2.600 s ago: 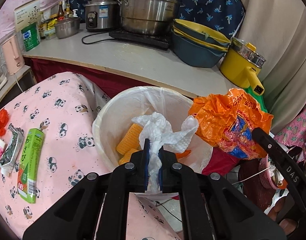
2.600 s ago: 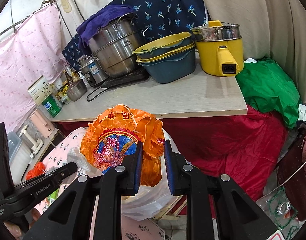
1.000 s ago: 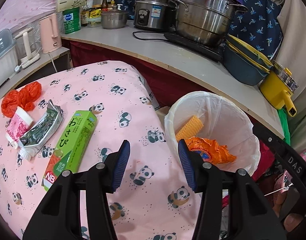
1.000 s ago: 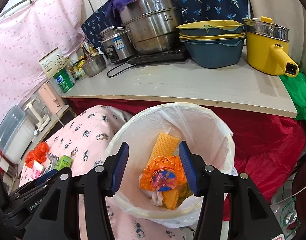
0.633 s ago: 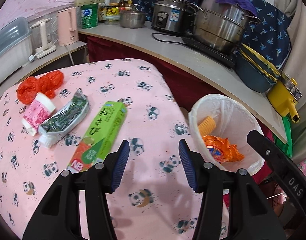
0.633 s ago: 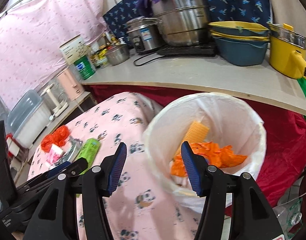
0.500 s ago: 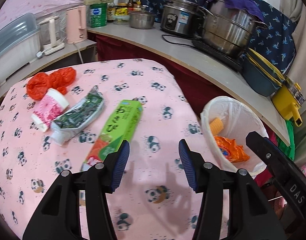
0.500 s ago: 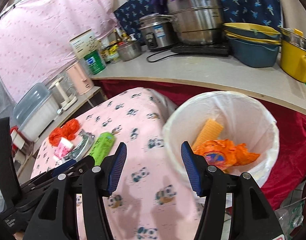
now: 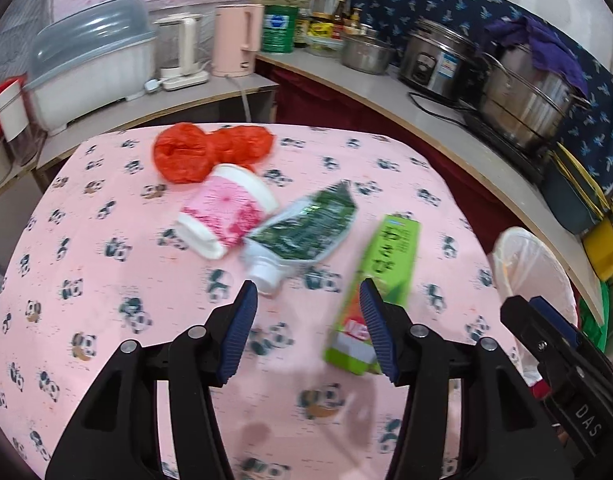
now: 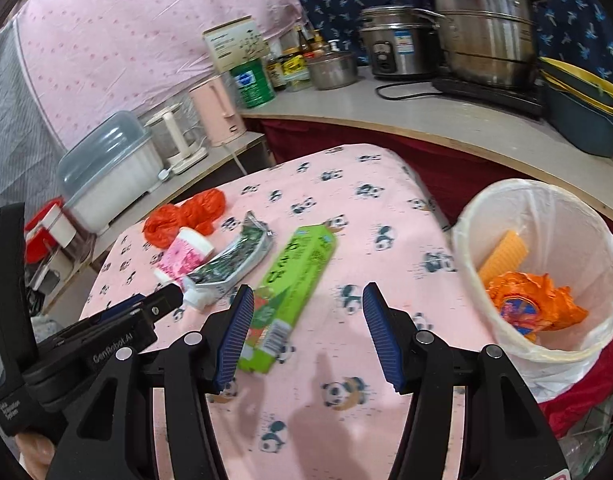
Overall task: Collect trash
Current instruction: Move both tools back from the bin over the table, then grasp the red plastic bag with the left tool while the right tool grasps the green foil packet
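On the pink panda tablecloth [image 9: 106,300] lie a green carton [image 9: 380,276] [image 10: 294,280], a dark green squeezed tube [image 9: 302,232] [image 10: 226,264], a pink-and-white cup on its side [image 9: 226,210] [image 10: 184,254] and a crumpled red bag [image 9: 204,150] [image 10: 182,216]. The white-lined trash bin [image 10: 486,208] [image 9: 546,276] stands at the table's right edge and holds an orange bag [image 10: 534,300] and a yellow sponge. My left gripper [image 9: 306,320] is open and empty above the tube's cap and the carton. My right gripper [image 10: 306,320] is open and empty, right of the carton.
A curved counter [image 10: 446,120] behind the table carries steel pots [image 10: 486,28], a rice cooker [image 10: 394,48], a pink kettle [image 9: 236,40], a green tin and stacked basins. A lidded plastic box [image 9: 90,64] sits on the lower shelf at the left.
Both grippers let go of the white tissue and the orange bag over the bin, opened, and swung left over the table. The table trash now lies in front of them.
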A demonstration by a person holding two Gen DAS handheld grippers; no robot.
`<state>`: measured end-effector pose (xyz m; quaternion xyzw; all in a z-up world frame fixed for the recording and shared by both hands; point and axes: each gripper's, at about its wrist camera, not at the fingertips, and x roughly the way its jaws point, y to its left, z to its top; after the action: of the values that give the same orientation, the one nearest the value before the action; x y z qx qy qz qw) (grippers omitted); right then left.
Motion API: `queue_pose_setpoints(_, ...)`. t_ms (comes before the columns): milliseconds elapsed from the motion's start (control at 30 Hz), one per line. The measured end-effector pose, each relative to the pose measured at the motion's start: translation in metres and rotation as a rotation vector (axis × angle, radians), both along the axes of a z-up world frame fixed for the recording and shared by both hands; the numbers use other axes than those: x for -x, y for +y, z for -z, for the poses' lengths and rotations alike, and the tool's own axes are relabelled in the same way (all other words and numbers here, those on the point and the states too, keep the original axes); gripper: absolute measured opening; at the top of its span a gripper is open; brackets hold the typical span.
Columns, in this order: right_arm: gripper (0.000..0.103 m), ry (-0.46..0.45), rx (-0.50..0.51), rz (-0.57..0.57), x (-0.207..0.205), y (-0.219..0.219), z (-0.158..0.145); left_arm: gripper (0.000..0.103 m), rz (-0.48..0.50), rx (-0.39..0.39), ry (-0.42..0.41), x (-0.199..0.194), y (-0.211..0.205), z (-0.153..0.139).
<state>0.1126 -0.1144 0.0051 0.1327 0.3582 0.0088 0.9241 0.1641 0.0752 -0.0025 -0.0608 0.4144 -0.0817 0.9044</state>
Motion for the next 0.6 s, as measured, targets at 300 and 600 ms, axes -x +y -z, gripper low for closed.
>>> queue_pose_setpoints(300,0.056,0.022,0.003,-0.072,-0.042,0.046,0.007,0.061,-0.109,-0.007,0.000,-0.037,0.065,0.005)
queue_pose_setpoints(600,0.056,0.043,0.010,-0.105,-0.099,0.070,0.022,0.075,-0.171,-0.015,-0.003,-0.100,0.102,0.010)
